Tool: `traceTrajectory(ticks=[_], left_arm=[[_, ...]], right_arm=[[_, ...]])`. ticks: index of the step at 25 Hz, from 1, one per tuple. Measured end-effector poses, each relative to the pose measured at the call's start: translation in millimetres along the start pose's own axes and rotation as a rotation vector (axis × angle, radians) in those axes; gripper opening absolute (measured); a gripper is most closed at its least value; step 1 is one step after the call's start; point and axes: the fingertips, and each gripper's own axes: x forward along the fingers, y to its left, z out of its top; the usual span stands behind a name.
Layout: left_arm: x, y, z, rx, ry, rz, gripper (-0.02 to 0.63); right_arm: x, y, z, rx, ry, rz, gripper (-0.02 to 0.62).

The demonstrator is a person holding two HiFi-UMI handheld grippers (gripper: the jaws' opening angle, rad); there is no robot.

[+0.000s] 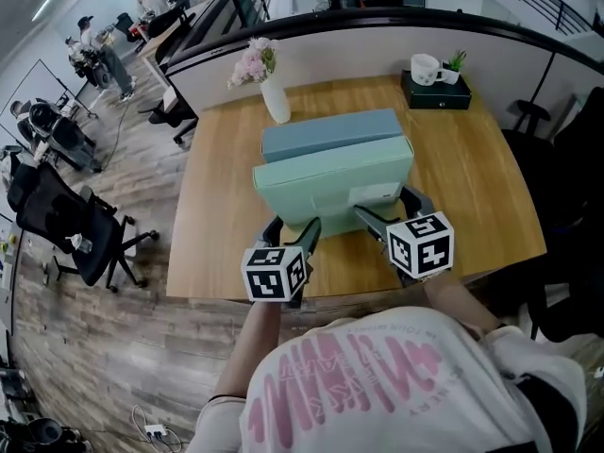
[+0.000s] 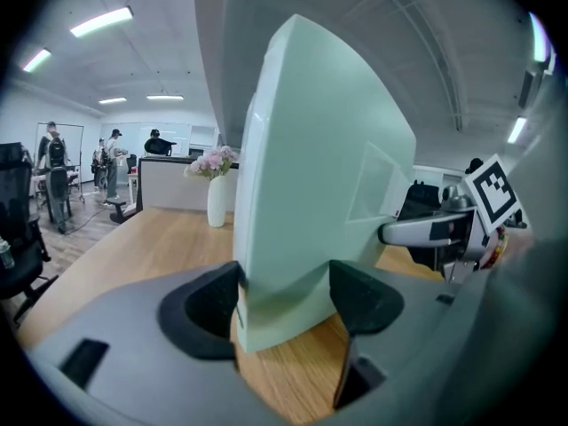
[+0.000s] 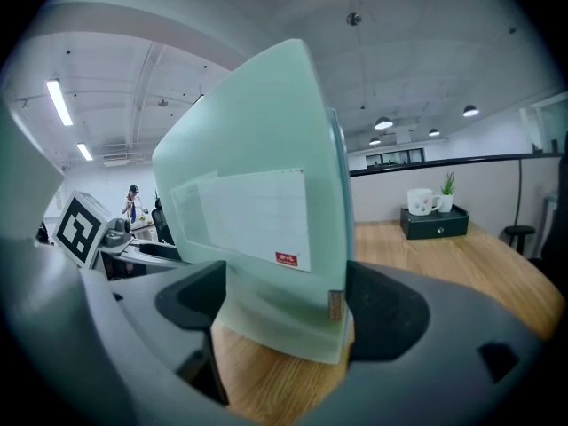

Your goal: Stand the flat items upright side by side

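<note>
- Mint-green file box (image 1: 330, 182) carries a white label (image 3: 253, 216) on its near face. The label has faint ruled lines and a small red logo mark (image 3: 286, 257); the print is too small to read.
- A small brownish tab on the box's edge is also unreadable.
- The person's white shirt has pink lettering, which is not legible from the head view.
- Each gripper carries a black-and-white square-marker cube.
- Left gripper (image 2: 284, 295): jaws stand partly apart, and both dark pads press on the box's lower left corner, one on each face.
- Right gripper (image 3: 284, 304): jaws are similarly spread and clamped on the box's lower right corner, with the pads against both faces.
- The mint-green box stands upright on its long edge at the near middle of the wooden table (image 1: 217, 215).
- A blue-grey file box (image 1: 326, 135) stands upright just behind it and parallel; I cannot tell whether they touch.
- At the far edge are a white vase (image 1: 275, 100) of pink flowers and a white mug (image 1: 425, 67) on a black case (image 1: 434, 94).
</note>
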Motion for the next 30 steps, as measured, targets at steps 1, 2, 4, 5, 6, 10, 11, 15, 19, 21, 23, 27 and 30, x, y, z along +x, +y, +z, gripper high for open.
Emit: traceTrajectory(ticks=[1, 2, 4, 5, 6, 10, 11, 15, 19, 21, 23, 27, 30], left_arm=[[1.6, 0.3, -0.8, 0.008, 0.008, -0.002, 0.322], [3.1, 0.2, -2.0, 0.014, 0.015, -0.006, 0.324], [5.8, -0.4, -3.6, 0.024, 0.023, -0.012, 0.324], [7.4, -0.4, -3.9, 0.03, 0.025, -0.015, 0.324], [9.2, -0.3, -4.0, 0.035, 0.027, -0.016, 0.324], [15.0, 2.6, -5.2, 0.041, 0.044, -0.004, 0.322], [15.6, 4.1, -5.3, 0.049, 0.046, 0.008, 0.32], [17.4, 9.7, -3.0, 0.07, 0.046, 0.027, 0.314], [18.0, 10.3, -1.4, 0.06, 0.039, 0.017, 0.313], [18.4, 8.6, -0.9, 0.056, 0.038, 0.01, 0.311], [19.3, 7.6, -0.8, 0.056, 0.039, 0.003, 0.308], [18.9, 9.4, -1.4, 0.074, 0.051, 0.009, 0.307], [15.9, 9.3, -1.0, 0.103, 0.053, 0.018, 0.304]], right_arm=[[-0.2, -0.5, -2.0, 0.006, 0.004, -0.002, 0.424], [-0.5, -1.0, -4.2, 0.01, 0.009, -0.004, 0.424], [-1.1, -2.5, -8.3, 0.016, 0.015, -0.009, 0.423], [-1.0, -3.4, -10.1, 0.02, 0.018, -0.013, 0.423], [-0.6, -4.6, -11.5, 0.024, 0.022, -0.016, 0.425], [2.3, -6.3, -12.9, 0.022, 0.031, -0.012, 0.423], [3.1, -5.5, -13.0, 0.013, 0.034, -0.007, 0.425], [6.9, -3.6, -12.8, -0.003, 0.041, 0.005, 0.423], [9.2, -4.9, -11.9, -0.002, 0.042, 0.004, 0.425], [9.6, -7.1, -10.5, 0.002, 0.039, -0.002, 0.425], [9.9, -9.4, -8.9, 0.0, 0.033, -0.008, 0.425], [10.0, -10.8, -2.7, -0.019, 0.009, -0.019, 0.409], [6.6, -12.2, 1.2, -0.023, 0.0, -0.028, 0.394]])
